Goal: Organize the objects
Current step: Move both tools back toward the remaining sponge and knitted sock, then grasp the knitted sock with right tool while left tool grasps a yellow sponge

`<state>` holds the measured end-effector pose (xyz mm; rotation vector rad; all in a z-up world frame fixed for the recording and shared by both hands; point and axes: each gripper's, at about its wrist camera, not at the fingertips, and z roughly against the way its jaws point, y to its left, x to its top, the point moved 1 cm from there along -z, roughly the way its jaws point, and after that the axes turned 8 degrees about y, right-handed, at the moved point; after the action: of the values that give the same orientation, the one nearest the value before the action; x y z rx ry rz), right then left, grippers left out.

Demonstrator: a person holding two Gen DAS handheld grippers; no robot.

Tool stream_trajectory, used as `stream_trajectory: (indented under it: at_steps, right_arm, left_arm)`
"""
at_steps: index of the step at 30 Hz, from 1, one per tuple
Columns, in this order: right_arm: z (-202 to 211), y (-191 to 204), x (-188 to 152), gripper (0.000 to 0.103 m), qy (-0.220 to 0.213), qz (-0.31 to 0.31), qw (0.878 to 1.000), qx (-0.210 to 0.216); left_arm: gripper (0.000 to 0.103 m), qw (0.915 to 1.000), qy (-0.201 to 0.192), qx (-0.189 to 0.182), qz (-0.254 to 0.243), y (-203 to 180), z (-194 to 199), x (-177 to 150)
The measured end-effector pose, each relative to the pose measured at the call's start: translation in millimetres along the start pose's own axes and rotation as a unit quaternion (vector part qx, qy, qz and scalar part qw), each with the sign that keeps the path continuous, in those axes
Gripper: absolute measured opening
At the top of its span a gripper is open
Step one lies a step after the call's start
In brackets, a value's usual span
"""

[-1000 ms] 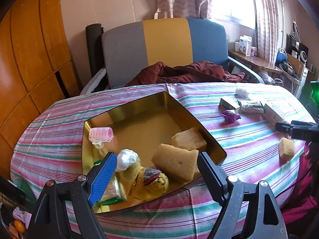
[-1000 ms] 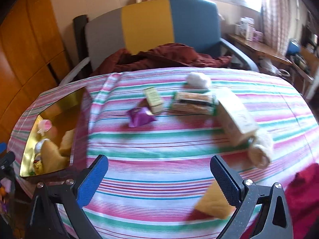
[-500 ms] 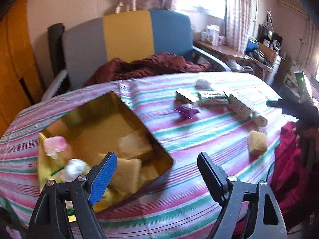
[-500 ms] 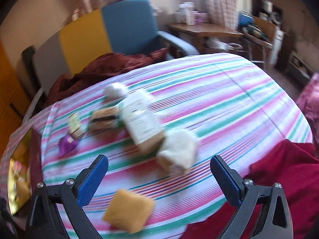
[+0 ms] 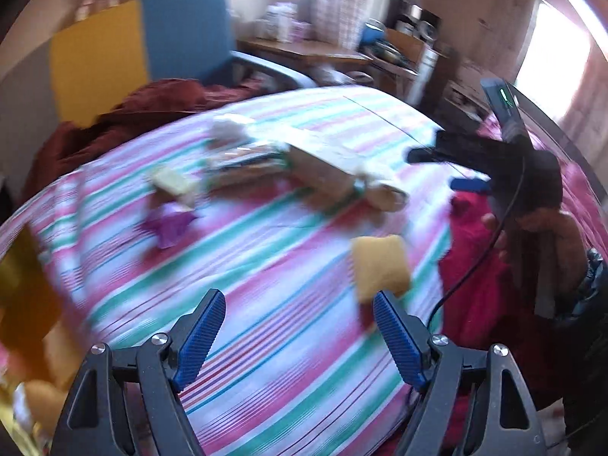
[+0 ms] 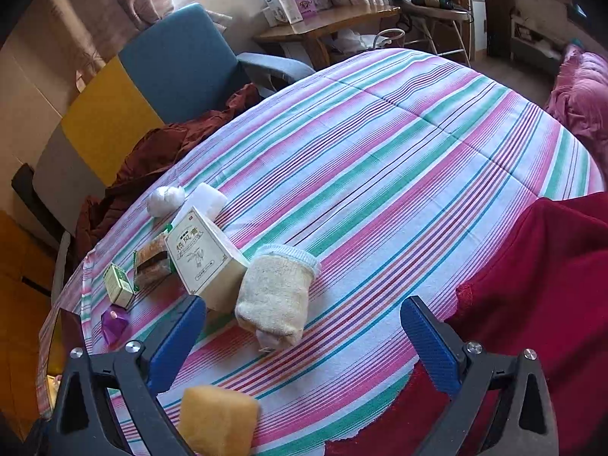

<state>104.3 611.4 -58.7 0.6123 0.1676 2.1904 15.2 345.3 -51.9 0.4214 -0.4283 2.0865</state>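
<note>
My left gripper (image 5: pixel 298 328) is open and empty above the striped tablecloth (image 5: pixel 266 266). A yellow sponge (image 5: pixel 382 266) lies just beyond its right finger. My right gripper (image 6: pixel 304 338) is open and empty; the same sponge (image 6: pixel 216 420) lies near its left finger. A rolled beige cloth (image 6: pixel 275 294) lies just ahead of it, beside a cream box (image 6: pixel 203 256). Further left lie a brown packet (image 6: pixel 152 260), a small green box (image 6: pixel 118 285), a purple wrapper (image 6: pixel 113 323) and a white ball (image 6: pixel 165 199). The gold tin (image 5: pixel 22 285) shows blurred at the left wrist view's left edge.
A grey, yellow and blue chair (image 6: pixel 152 87) with a maroon cloth (image 6: pixel 159 159) stands behind the table. A wooden side table (image 6: pixel 326 26) with boxes is further back. Red fabric (image 6: pixel 532 304) hangs at the table's near right edge. The right gripper's body (image 5: pixel 494 159) shows at right.
Both grippers have swung to the right. The gold tin slid to the left edge of the left view. The beige cloth and cream box came closer to the right gripper.
</note>
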Motion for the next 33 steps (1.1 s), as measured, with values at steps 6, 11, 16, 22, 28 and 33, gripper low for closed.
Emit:
stream_trajectory:
  at_steps: [6, 11, 16, 22, 28, 33]
  right_arm:
    - [1.2, 4.5, -0.5, 0.103, 0.004, 0.016, 1.000, 0.006]
    - [-5.1, 1.1, 3.6, 0.103, 0.012, 0.013, 1.000, 0.012]
    - [-13.3, 4.9, 5.1, 0.097, 0.015, 0.026, 1.000, 0.003]
    - [-32.0, 23.2, 2.4, 0.086, 0.029, 0.080, 0.996, -0.014]
    - [-52.2, 26.6, 5.6, 0.078, 0.044, 0.095, 0.994, -0.031]
    - [-63.3, 25.8, 10.0, 0.066, 0.058, 0.093, 0.994, -0.019]
  left_arm:
    - [0.079, 0.9974, 0.041, -0.053, -0.026, -36.1, -49.0, 25.7]
    - [0.079, 0.9950, 0.066, -0.060, -0.045, -54.4, -81.2, 35.8]
    - [0.063, 0.9938, 0.083, -0.057, -0.048, -55.6, -106.3, 33.5]
    - [0.054, 0.9944, 0.049, -0.074, -0.057, -44.5, -89.9, 14.3]
    - [0.054, 0.9968, 0.034, -0.069, -0.020, -17.4, -72.5, -8.2]
    - [0.055, 0.9975, 0.027, -0.064, 0.011, -6.2, -65.8, -19.2]
